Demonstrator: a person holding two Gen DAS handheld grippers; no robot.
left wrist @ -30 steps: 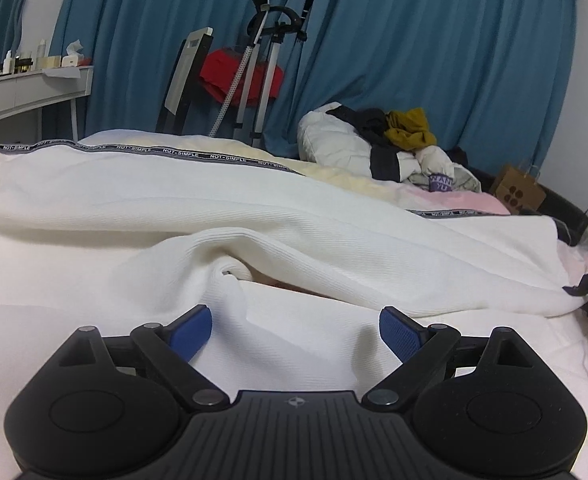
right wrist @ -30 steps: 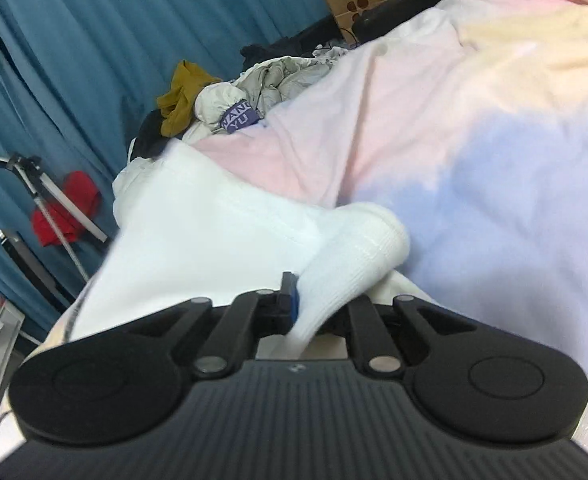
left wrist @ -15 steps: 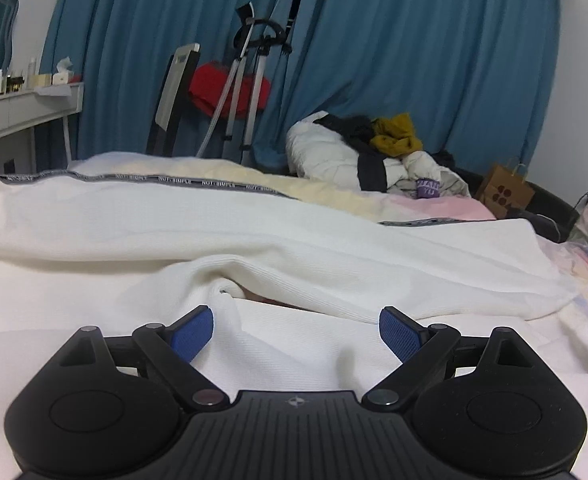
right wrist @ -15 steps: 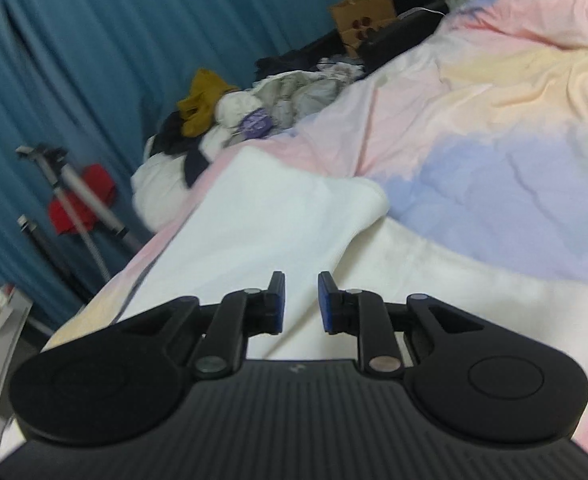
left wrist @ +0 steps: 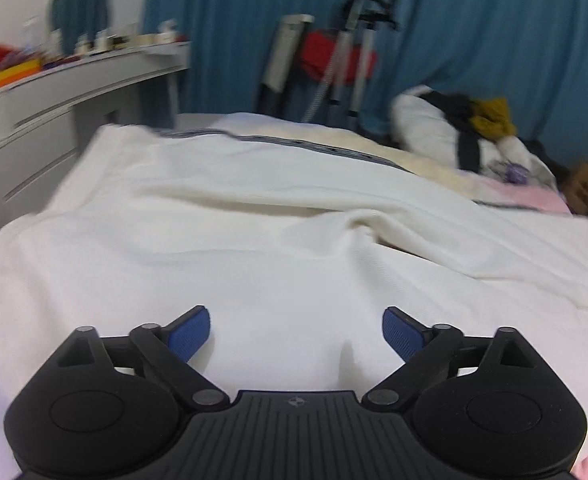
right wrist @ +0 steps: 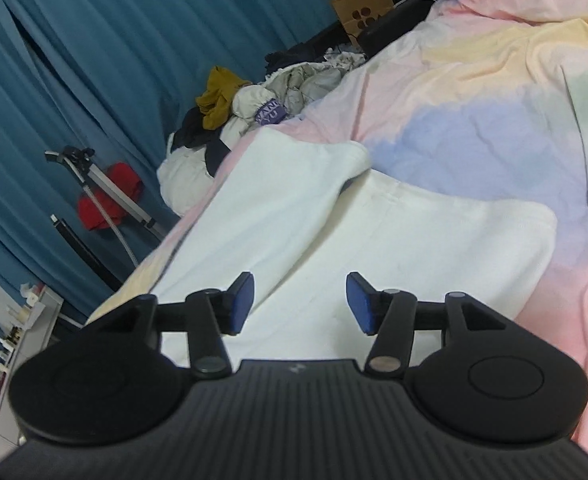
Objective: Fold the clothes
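A white knit garment [left wrist: 253, 240] lies spread over the bed, with a long fold across its middle. In the right wrist view the same garment [right wrist: 374, 240] shows one part folded over another, its rounded end [right wrist: 346, 156] resting on the pastel bedsheet [right wrist: 494, 100]. My left gripper [left wrist: 296, 334] is open and empty, low over the garment. My right gripper [right wrist: 298, 304] is open and empty, just above the garment.
A pile of other clothes [left wrist: 466, 136] lies at the bed's far end, in front of blue curtains [left wrist: 474, 20]. A tripod [left wrist: 354, 48] with a red cloth stands there. A white dresser [left wrist: 65, 92] is to the left. A brown paper bag [right wrist: 362, 6] sits by the bed.
My right gripper let go of the garment's end, opened wide and pulled back. My left gripper stayed open and swung left, bringing the dresser into view.
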